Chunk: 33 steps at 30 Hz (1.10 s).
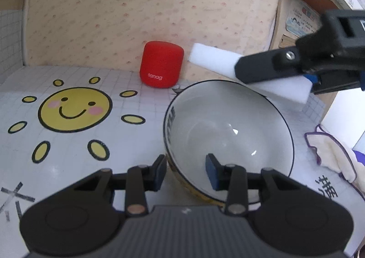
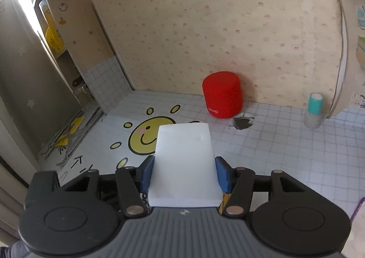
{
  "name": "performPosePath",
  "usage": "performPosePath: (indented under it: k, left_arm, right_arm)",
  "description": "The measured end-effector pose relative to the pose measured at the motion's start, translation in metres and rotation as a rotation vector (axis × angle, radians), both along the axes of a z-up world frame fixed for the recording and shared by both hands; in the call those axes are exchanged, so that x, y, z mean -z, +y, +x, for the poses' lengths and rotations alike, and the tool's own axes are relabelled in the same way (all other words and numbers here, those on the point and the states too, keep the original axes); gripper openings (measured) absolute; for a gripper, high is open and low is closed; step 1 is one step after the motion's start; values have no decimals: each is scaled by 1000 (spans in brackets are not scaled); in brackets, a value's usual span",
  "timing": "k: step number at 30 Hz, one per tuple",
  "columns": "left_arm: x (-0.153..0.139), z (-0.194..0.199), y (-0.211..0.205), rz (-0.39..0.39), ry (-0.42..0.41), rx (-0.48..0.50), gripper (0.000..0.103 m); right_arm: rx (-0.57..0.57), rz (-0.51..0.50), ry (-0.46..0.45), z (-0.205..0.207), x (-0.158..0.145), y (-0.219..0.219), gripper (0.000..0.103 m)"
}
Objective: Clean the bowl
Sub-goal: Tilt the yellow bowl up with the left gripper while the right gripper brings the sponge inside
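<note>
white grid-printed tabletop (image 1: 136,139): bears all. round white glazed ceramic bowl (image 1: 228,130), right of centre: stiff, slick, breakable; best held by rim. left gripper (image 1: 186,171) pinches near rim. right gripper (image 2: 184,173) clamps soft, light white rectangular foam sponge (image 2: 184,155).

Left tongs (image 1: 186,172) clamp the bowl (image 1: 228,135) rim; right tongs (image 1: 237,68) hold a sponge (image 1: 212,57).

Speaker (image 1: 161,67) stands behind bowl (image 1: 228,130), by wall (image 1: 136,11).
</note>
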<state>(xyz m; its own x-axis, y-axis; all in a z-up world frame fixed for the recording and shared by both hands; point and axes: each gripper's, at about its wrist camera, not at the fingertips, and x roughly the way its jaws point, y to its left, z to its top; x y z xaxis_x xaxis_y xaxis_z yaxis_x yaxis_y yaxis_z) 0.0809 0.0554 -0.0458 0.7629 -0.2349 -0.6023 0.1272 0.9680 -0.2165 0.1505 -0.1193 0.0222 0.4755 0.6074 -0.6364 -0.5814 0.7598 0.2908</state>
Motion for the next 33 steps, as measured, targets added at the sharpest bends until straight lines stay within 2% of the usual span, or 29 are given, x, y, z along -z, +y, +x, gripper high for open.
performPosePath:
  k: [7,12,23,30,33]
  left_arm:
    - [1,1,0,9,-1,-14,39]
    - [4,11,3,20,0,-29,44]
    - [2,23,-13,50,-2,10,46]
    - [3,26,-22,45,-1,29,51]
    - [4,23,-27,42,-8,39,56]
  right_arm:
    - [52,-28,-38,-3,2,-10,55]
    - [84,-12,-42,-4,5,-22,55]
    - [40,-285,-261,-51,11,-20,55]
    - [-7,-397,-303,-63,16,-20,55]
    - [-34,-438,-319,-69,19,-18,55]
